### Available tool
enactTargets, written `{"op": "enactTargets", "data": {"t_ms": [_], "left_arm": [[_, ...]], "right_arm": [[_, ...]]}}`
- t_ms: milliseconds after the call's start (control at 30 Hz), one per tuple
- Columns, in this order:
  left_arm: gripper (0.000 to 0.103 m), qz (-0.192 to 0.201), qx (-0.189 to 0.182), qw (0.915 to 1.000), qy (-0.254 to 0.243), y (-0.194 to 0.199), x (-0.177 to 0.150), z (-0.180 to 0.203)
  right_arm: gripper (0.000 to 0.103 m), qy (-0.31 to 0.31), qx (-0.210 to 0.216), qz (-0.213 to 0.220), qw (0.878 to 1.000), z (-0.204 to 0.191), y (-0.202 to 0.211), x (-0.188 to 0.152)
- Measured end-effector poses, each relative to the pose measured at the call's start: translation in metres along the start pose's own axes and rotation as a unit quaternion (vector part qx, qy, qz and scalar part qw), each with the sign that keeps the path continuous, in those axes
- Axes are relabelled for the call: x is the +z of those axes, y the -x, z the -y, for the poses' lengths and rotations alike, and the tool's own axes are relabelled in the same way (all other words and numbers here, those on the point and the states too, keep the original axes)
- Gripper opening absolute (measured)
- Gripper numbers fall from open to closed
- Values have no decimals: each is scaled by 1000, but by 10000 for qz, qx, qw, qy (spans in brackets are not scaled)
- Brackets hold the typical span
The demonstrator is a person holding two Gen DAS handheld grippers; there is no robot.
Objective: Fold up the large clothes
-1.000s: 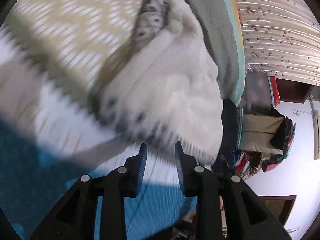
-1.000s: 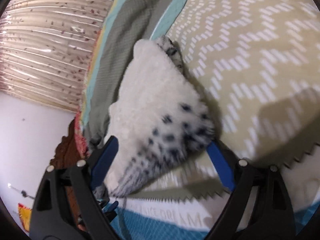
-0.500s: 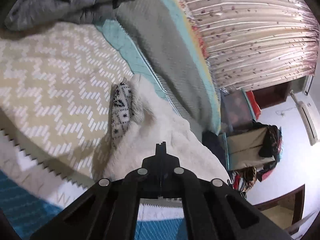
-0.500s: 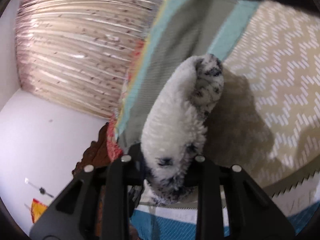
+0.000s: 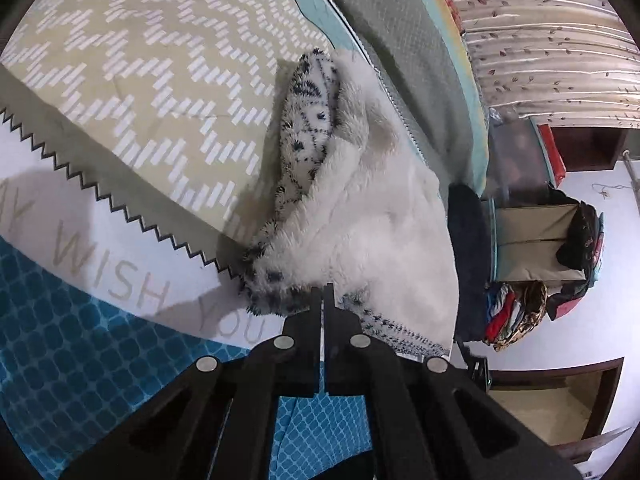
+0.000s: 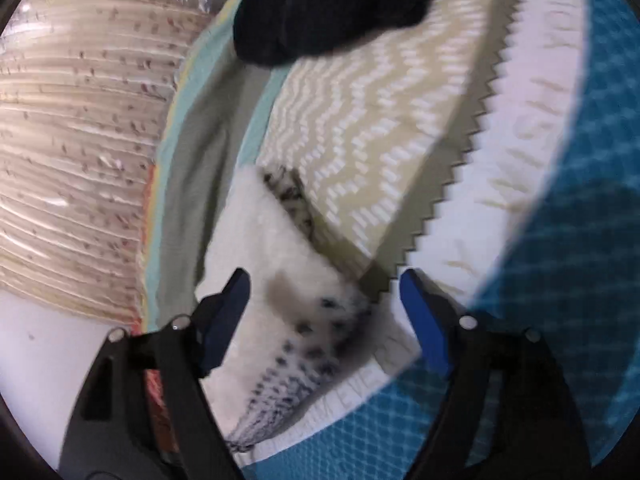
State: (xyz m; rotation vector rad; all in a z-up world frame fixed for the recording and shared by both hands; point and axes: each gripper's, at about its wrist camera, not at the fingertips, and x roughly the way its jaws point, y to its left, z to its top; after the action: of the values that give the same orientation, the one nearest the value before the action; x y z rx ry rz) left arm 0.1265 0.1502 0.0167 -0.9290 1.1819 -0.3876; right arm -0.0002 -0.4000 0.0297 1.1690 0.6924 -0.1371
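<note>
Seen from the left gripper point(image 5: 323, 294): pinched nearly together on what looks like the near hem of the fleece garment point(image 5: 360, 208). Runs lengthwise straight ahead of the fingers and a little leftward, up to a patterned, spotted fold at the far end. Lies along the edge of the bed, partly over the grey and teal border of the bedspread point(image 5: 140, 92).

Over at the right gripper point(image 6: 324, 276): spread wide, grasping nothing, hovering over the same white fleece, with the spotted near corner between and below the blue pads. Blurred here, so hard to say whether touching or just above. Same long axis, away and slightly left.

Judged from this: nearer on both sides to the close end of the garment, so likely a fold along its length, lifting the near hem toward the far fold. Needs a second grip on the right first.

Underneath, left to right in the left view: blue quilted panel, white band with lettering, zigzag edge, tan chevron field. Beyond the bed edge: pale leaf-print curtain point(image 5: 552, 40), fabric boxes point(image 5: 532, 236), a heap of clothes point(image 5: 516, 312). At the top of the right view, a dark garment point(image 6: 332, 4) well apart.
</note>
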Motion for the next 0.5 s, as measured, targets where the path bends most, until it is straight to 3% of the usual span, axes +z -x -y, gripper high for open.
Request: {"op": "enactTargets", "data": {"t_ms": [100, 200, 267, 367, 433, 500], "left_arm": [[18, 173, -193, 9995, 174, 13, -1, -12], [18, 234, -191, 9991, 288, 16, 4, -23], [18, 176, -247, 9993, 224, 13, 7, -22], [20, 5, -305, 9995, -15, 5, 11, -13], [23, -191, -395, 9990, -87, -7, 15, -6], [25, -302, -492, 9983, -1, -15, 19, -8]], "right_arm": [[76, 453, 278, -159, 9985, -9, 21, -23], [76, 1185, 730, -1113, 9840, -37, 9, -72], [76, 1646, 904, -1883, 9640, -64, -18, -117], [76, 1850, 955, -2513, 9453, -91, -63, -166], [76, 1762, 862, -2815, 9393, -110, -100, -189], [76, 1822, 651, -2763, 9414, -127, -137, -206]]}}
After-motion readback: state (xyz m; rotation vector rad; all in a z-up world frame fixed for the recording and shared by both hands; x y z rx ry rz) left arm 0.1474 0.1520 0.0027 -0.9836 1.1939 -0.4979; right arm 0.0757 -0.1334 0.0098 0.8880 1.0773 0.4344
